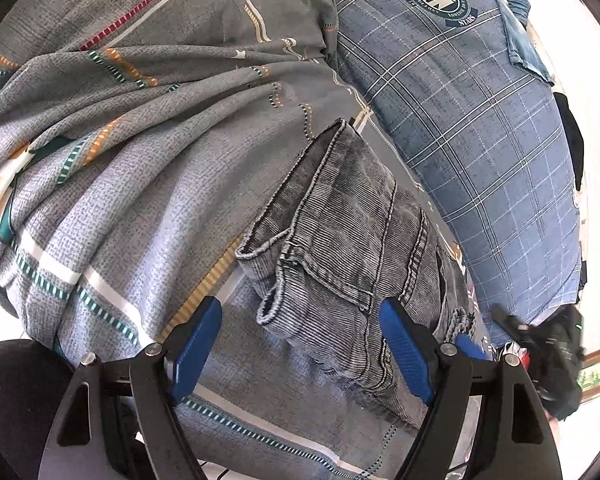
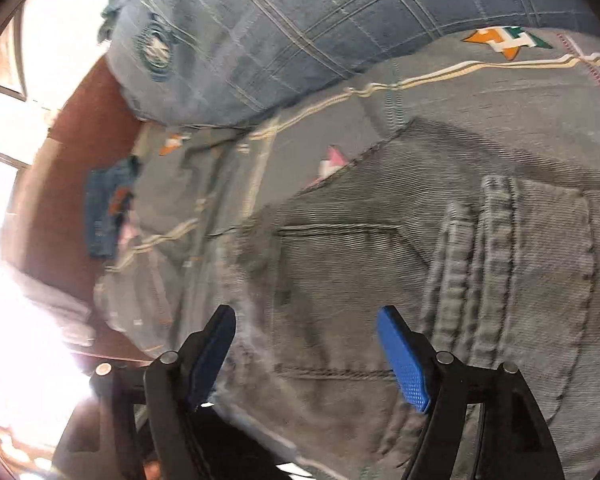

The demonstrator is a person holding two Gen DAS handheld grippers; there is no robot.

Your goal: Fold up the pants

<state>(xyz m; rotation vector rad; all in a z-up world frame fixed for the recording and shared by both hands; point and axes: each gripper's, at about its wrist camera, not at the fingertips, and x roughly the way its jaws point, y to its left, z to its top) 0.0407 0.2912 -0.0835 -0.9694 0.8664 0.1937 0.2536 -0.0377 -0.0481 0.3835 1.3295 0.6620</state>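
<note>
Pants (image 1: 352,248) folded, beneath open left hand-held gripper (image 1: 300,344).

Two close downward wrist views, both on the folded pants (image 1: 352,256) and bedsheet (image 1: 132,208).

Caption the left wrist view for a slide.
Open left gripper above folded grey jeans on a patterned bedsheet, blue plaid pillow alongside.

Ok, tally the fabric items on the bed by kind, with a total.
Grey jeans: 1
Blue plaid pillow: 1
Patterned grey bedsheet: 1
Small blue denim piece: 1
Total: 4
</note>
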